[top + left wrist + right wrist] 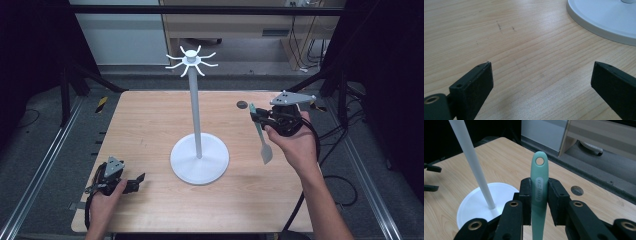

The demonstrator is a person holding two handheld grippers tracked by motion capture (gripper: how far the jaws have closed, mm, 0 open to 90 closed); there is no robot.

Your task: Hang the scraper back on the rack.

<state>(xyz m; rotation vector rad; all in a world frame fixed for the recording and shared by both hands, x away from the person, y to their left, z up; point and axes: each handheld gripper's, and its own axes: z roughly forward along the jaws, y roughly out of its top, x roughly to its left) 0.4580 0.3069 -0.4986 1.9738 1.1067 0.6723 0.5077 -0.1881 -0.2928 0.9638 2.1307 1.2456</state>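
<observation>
A white stand (195,110) with a round base (200,161) and several hooks at its top (191,60) rises from the middle of the wooden table (150,120). My right gripper (256,114) is shut on the pale green handle of a spatula (262,135), held above the table to the right of the pole. The spatula handle (539,187) sits clamped between the pads, its hanging hole upward. My left gripper (140,180) rests low at the front left, open, with bare wood between its fingers (477,85). The stand's base (604,17) lies just beyond it.
A small dark round hole (242,104) marks the table's far right part. Black frame posts stand at both back corners, metal rails run along both sides, and cables trail on the floor at the right. A wooden desk stands beyond the table.
</observation>
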